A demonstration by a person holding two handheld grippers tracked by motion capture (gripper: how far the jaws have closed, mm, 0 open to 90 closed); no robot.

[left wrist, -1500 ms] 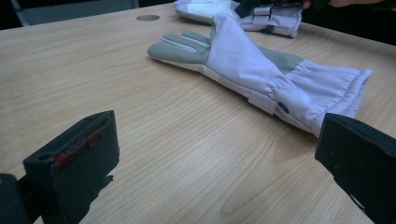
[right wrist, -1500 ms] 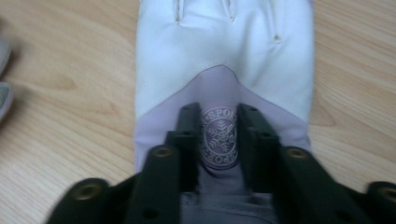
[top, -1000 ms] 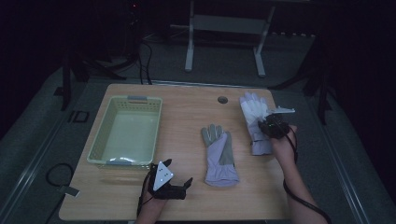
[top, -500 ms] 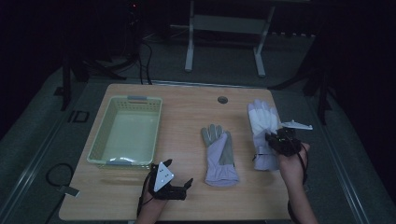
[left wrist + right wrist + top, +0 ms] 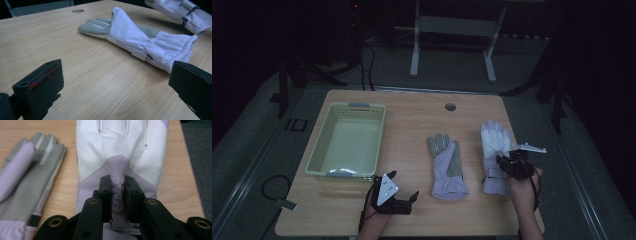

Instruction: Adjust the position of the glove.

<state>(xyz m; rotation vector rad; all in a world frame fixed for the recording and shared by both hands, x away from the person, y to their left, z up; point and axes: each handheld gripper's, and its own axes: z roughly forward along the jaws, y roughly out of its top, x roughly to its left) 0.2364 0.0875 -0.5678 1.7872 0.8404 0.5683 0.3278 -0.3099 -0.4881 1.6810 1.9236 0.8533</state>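
Right glove (image 5: 495, 155): flat on the worktop (image 5: 412, 115) near its right edge, fingers pointing away from the person, white back up, lilac cuff nearest the person.
Right hand-held gripper (image 5: 513, 165): over the cuff end of the right glove; in the right gripper view (image 5: 117, 192) jaws nearly closed, pinching a raised fold of lilac fabric bearing a snowflake badge.
Grip point: middle of the glove's back, just below the white finger section.
Left glove (image 5: 446, 164): flat at mid-worktop, just left of the right glove, apart from it; grey palm patch up, gathered lilac cuff towards the person.
Left hand-held gripper (image 5: 398, 199): low at the front edge of the worktop, left of the left glove; in the left gripper view (image 5: 117, 85) jaws wide apart, nothing between them, bare wood underneath.
Left glove from left gripper view (image 5: 140, 37): ahead of the open jaws, cuff closest to the far-side jaw, not touching.
Basket (image 5: 323, 155): pale green, on the left part of the worktop, well apart from both gloves, just beyond the left hand-held gripper.
Cable hole (image 5: 450, 107): round, near the far edge of the worktop.
Obstruction: none between the gloves and either hand-held gripper.
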